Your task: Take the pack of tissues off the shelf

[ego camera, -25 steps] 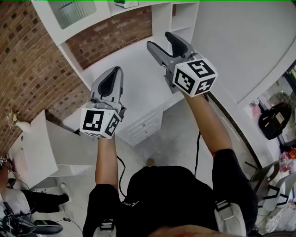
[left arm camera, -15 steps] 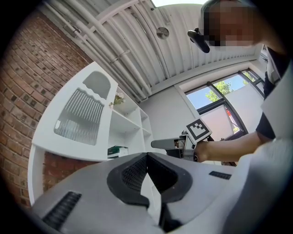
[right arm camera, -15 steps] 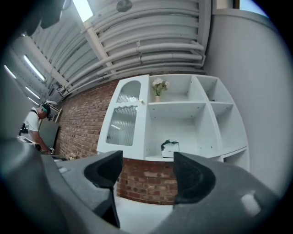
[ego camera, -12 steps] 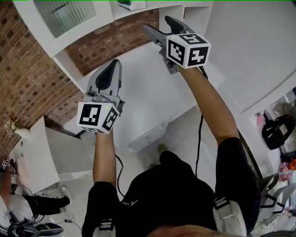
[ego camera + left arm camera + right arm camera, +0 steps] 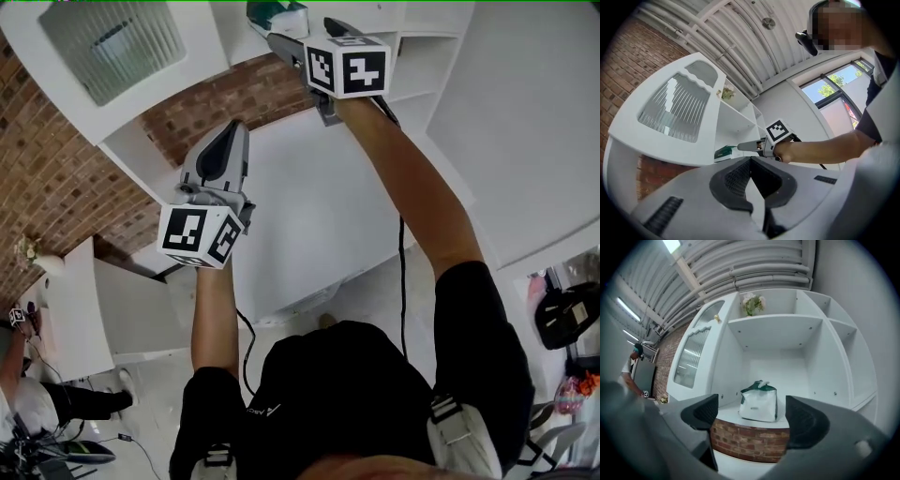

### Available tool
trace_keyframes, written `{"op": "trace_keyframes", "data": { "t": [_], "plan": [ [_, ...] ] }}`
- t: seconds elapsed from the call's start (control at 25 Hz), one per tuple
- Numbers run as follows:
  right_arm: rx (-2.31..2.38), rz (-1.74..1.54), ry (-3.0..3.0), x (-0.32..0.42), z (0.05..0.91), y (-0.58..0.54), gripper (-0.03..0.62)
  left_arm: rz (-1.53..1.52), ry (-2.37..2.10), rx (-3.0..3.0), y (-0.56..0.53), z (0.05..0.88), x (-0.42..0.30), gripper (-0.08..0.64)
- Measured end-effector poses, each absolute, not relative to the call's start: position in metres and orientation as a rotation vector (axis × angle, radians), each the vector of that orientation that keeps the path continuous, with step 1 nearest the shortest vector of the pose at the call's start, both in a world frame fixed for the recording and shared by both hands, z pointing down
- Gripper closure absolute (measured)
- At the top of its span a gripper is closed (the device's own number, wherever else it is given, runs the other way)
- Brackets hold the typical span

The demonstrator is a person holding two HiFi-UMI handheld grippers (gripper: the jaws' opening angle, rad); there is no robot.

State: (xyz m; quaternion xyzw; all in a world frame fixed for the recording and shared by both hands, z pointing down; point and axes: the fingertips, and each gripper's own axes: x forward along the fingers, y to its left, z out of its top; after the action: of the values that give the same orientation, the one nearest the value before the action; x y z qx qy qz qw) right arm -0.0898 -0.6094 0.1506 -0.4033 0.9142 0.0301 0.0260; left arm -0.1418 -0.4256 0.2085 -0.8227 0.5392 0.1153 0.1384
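The pack of tissues (image 5: pixel 759 402), white with a green top, stands on a white shelf (image 5: pixel 729 411) above a brick band. My right gripper (image 5: pixel 751 416) points straight at it from a short way off. Its jaws are opening, and nothing is between the pads. In the head view the right gripper (image 5: pixel 298 36) is raised just below the pack (image 5: pixel 278 14) at the top edge. My left gripper (image 5: pixel 231 142) is lower, over the white counter, shut and empty. From the left gripper view, the right gripper (image 5: pixel 743 146) reaches toward the pack (image 5: pixel 723 151).
A cabinet door with ribbed glass (image 5: pixel 112 37) hangs left of the shelf. Flowers (image 5: pixel 752 303) stand on the shelf above. Brick wall (image 5: pixel 66 178) runs behind a white counter (image 5: pixel 309 225). A person (image 5: pixel 28 403) is at the lower left on the floor.
My right gripper has risen toward the shelf and its jaws have spread wider. The pack has come closer at the top edge. The left gripper has barely moved.
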Motion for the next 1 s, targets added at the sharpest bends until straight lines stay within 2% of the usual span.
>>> {"op": "trace_keyframes", "data": {
  "t": [0.24, 0.64, 0.72, 0.84, 1.0],
  "plan": [
    [-1.281, 0.064, 2.872, -0.117, 0.154, -0.653, 0.140, 0.300, 1.554, -2.391, -0.455, 0.212, -0.144, 0.561],
    [-1.459, 0.036, 2.930, -0.144, 0.171, -0.694, 0.137, 0.309, 1.509, -2.416, -0.470, 0.209, -0.169, 0.561],
    [-1.482, 0.065, 2.934, -0.147, 0.173, -0.694, 0.149, 0.318, 1.514, -2.418, -0.469, 0.211, -0.174, 0.561],
    [-1.499, 0.126, 2.920, -0.147, 0.172, -0.693, 0.226, 0.326, 1.518, -2.424, -0.470, 0.215, -0.178, 0.561],
    [-1.489, 0.196, 2.895, -0.145, 0.168, -0.689, 0.285, 0.325, 1.516, -2.436, -0.470, 0.220, -0.180, 0.561]
  ]
}}
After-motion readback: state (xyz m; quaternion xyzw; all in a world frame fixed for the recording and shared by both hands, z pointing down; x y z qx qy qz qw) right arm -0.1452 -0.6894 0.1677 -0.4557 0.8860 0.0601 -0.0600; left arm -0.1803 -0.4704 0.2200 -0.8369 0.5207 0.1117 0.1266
